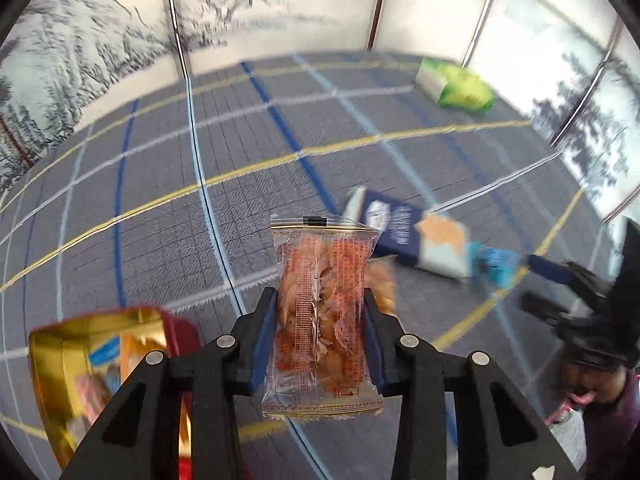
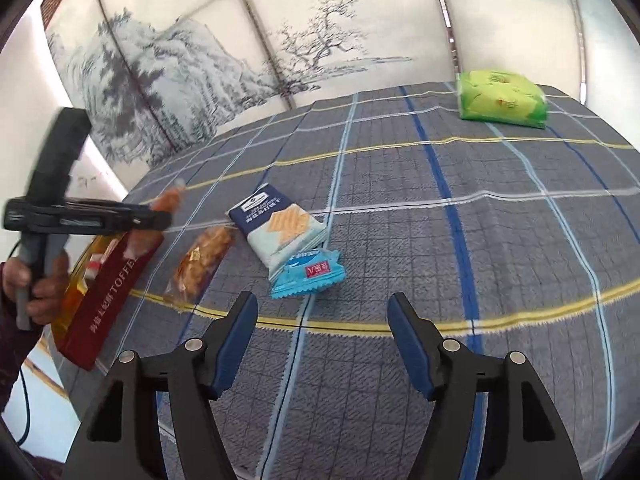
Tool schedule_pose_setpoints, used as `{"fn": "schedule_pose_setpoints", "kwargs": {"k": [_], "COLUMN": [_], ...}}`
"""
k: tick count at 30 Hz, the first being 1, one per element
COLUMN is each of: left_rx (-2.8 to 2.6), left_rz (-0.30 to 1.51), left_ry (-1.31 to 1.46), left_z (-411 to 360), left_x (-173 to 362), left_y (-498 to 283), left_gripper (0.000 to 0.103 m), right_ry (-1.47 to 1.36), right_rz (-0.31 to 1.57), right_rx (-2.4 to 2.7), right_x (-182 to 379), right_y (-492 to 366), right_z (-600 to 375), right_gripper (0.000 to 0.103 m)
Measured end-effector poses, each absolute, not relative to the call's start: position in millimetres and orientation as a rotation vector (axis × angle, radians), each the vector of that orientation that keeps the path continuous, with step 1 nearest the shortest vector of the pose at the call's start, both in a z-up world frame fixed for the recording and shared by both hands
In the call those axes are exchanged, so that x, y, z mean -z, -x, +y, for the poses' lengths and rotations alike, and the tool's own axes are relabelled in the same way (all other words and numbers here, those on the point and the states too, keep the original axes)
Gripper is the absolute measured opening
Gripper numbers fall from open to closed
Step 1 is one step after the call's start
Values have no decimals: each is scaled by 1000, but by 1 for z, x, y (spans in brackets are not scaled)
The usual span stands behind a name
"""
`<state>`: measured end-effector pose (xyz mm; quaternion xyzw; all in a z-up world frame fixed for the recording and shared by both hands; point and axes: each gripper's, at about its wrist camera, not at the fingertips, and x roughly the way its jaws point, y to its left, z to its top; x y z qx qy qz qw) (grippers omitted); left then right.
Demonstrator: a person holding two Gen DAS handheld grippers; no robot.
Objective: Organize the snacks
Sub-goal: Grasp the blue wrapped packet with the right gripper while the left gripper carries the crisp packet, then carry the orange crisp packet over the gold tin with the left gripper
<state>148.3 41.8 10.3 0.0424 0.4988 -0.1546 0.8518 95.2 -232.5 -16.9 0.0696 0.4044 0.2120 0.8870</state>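
Observation:
My left gripper (image 1: 320, 296) is shut on a clear snack packet (image 1: 322, 312) with orange-brown pieces and red print, held above the cloth. The right wrist view shows that gripper (image 2: 160, 216) over a red and gold toffee tin (image 2: 108, 292) at the table's left edge. The tin (image 1: 100, 364) sits low left in the left wrist view. My right gripper (image 2: 322, 312) is open and empty, above the cloth. Just beyond it lie a light blue packet (image 2: 308, 274), a navy cracker packet (image 2: 280, 224) and another clear brown snack packet (image 2: 204, 258).
A green tissue pack (image 2: 502, 98) lies at the far right of the plaid tablecloth (image 2: 440, 240). A painted folding screen (image 2: 240, 60) stands close behind the table. The table's left edge drops off beside the tin.

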Motion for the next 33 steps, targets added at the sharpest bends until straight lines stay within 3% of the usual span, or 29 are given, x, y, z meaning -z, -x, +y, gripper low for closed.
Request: {"fn": "schedule_pose_setpoints", "kwargs": {"k": [10,11,12,15,33], "left_rx": [393,393,391,389,307], "left_rz": [1014,1019,1024,1043,968], "left_ry": [-3,3,10,43,82], "left_z": [38,39,39,43,81], "left_x": [-40,-40,-40,-37,-46], "left_y": [-83,-79,-75,-69,-18], "left_gripper": [36,36,36,36,36], "right_ry": [-31,-16,6,49,-149], "right_rz": [857,854,852,908,886], "right_rx": [-509,-514,-518,-520,-357], "right_x": [20,20,20,27,23], "right_y": [-128,-129,-130,-133,-97], "right_z": [-207,-205,-202,-195,-239], "right_gripper": [67,63,49,37,34]}}
